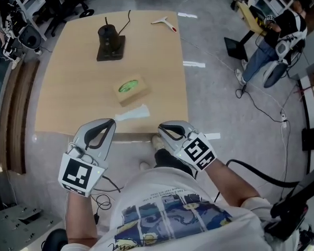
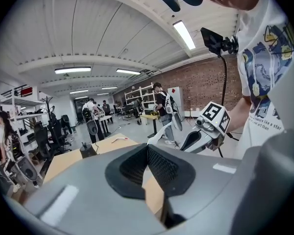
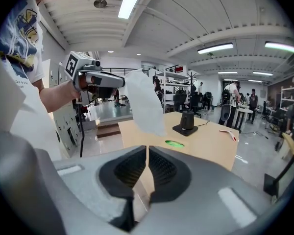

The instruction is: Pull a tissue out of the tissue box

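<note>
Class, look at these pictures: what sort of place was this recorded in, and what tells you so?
Probably a shared lab or workshop: storage racks, office chairs at workstations, and cables trailing across a grey floor.

My two grippers sit at the near edge of the table (image 1: 73, 88), the left gripper (image 1: 113, 122) on the left and the right gripper (image 1: 160, 127) on the right, apart from each other. The tissue (image 1: 132, 113) reaches from my left gripper's tip out over the near part of the table. The tissue box (image 1: 132, 89) lies on the table just beyond it, about the middle. Farther off on the table is a stand (image 1: 110, 42), and a small tool (image 1: 164, 22) lies at the far right corner. On the floor right of the table lie tape strips (image 1: 193, 64), with a person (image 1: 275, 46) farther right.
</note>
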`<control>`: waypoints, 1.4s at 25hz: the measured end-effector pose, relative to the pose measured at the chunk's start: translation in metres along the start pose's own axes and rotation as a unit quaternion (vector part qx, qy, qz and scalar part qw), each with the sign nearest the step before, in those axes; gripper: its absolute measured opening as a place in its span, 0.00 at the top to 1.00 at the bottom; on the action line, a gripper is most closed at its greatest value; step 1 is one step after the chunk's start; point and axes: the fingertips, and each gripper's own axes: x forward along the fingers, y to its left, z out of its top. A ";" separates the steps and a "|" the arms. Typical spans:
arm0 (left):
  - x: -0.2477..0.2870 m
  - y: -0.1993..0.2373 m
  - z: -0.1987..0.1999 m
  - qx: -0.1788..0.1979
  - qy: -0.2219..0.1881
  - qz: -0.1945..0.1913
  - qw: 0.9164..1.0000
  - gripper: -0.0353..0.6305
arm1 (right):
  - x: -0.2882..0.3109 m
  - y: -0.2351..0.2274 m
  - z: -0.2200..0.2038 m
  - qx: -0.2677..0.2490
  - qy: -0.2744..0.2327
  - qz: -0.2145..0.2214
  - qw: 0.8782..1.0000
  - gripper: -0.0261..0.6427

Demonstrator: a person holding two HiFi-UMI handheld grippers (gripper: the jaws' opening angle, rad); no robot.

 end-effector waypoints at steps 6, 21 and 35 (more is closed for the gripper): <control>-0.018 -0.018 -0.013 0.004 0.006 -0.006 1.000 0.94 | 0.000 0.021 -0.007 -0.003 0.004 0.001 1.000 0.94; -0.033 -0.034 -0.034 0.000 0.020 -0.025 0.999 0.94 | 0.000 0.046 -0.015 -0.035 0.024 -0.014 0.999 0.96; -0.029 -0.034 -0.034 -0.007 0.019 -0.025 0.999 0.94 | -0.002 0.043 -0.015 -0.045 0.031 -0.003 0.999 0.96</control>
